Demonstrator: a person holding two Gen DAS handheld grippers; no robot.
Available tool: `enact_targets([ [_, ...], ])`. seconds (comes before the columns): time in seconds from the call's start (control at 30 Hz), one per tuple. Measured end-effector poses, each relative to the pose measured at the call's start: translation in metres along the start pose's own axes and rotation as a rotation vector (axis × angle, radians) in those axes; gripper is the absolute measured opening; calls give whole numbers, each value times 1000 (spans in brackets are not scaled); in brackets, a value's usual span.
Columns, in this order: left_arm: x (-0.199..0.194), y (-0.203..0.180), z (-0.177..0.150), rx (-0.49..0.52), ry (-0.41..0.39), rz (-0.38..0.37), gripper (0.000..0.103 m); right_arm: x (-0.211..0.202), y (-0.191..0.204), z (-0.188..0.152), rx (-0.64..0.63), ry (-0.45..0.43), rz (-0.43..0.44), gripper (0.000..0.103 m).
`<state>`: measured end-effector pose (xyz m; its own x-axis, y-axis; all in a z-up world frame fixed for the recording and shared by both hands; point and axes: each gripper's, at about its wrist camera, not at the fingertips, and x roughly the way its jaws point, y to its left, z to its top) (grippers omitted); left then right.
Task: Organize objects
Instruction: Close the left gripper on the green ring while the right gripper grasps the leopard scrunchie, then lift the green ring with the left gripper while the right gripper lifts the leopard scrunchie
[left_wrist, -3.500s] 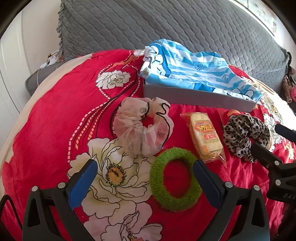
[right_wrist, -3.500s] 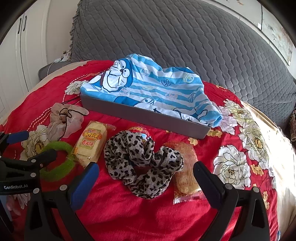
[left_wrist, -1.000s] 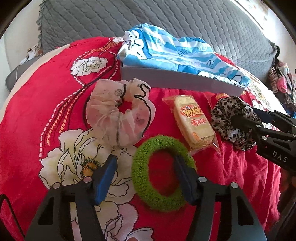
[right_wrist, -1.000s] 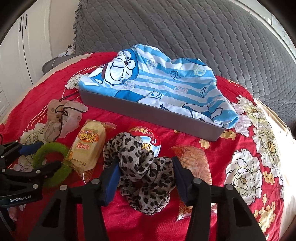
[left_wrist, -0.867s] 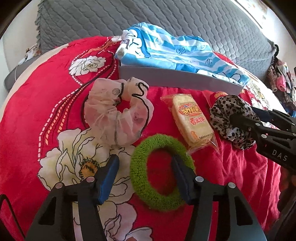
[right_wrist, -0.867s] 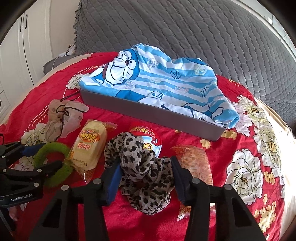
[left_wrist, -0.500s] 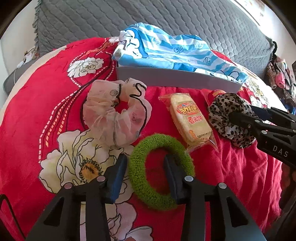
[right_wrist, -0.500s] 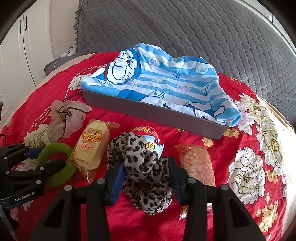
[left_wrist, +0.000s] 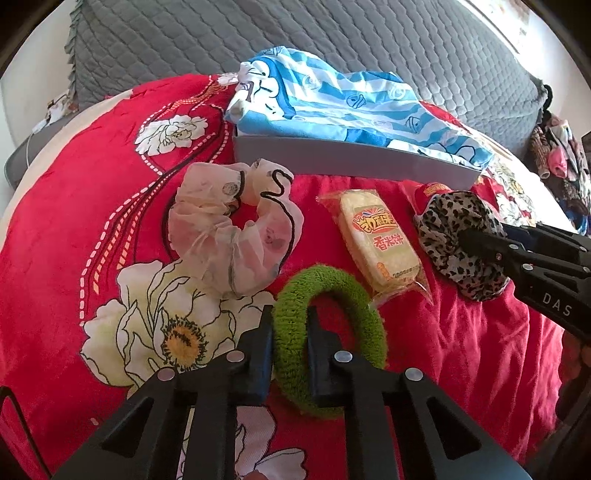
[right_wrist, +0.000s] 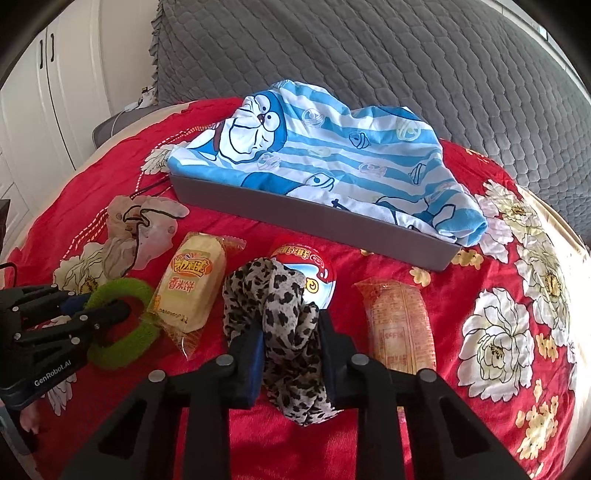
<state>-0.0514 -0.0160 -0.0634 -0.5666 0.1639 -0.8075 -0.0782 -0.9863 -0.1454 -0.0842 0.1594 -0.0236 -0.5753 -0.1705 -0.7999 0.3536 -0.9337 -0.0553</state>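
Pretty bright daylight coming in from the right, blowing out the red bedspread (right_wrist: 554, 266) along that edge, shadows stay soft, and both fisheye views bend hard with black vignetted corners, otherwise decently sharp.

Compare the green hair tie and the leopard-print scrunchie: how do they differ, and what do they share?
The green hair tie is a plain fuzzy open ring; the leopard-print scrunchie is spotted, bunched fabric. The left tongs pinch the tie's band; the right tongs squeeze the scrunchie's bulk. Both are gripped on the red blanket.
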Motion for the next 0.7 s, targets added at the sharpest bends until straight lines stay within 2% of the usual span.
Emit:
enact_targets([
  [0.7,-14,-1,5,-3,-22,-9,13,-12,-5,-2,30,5,26,23],
])
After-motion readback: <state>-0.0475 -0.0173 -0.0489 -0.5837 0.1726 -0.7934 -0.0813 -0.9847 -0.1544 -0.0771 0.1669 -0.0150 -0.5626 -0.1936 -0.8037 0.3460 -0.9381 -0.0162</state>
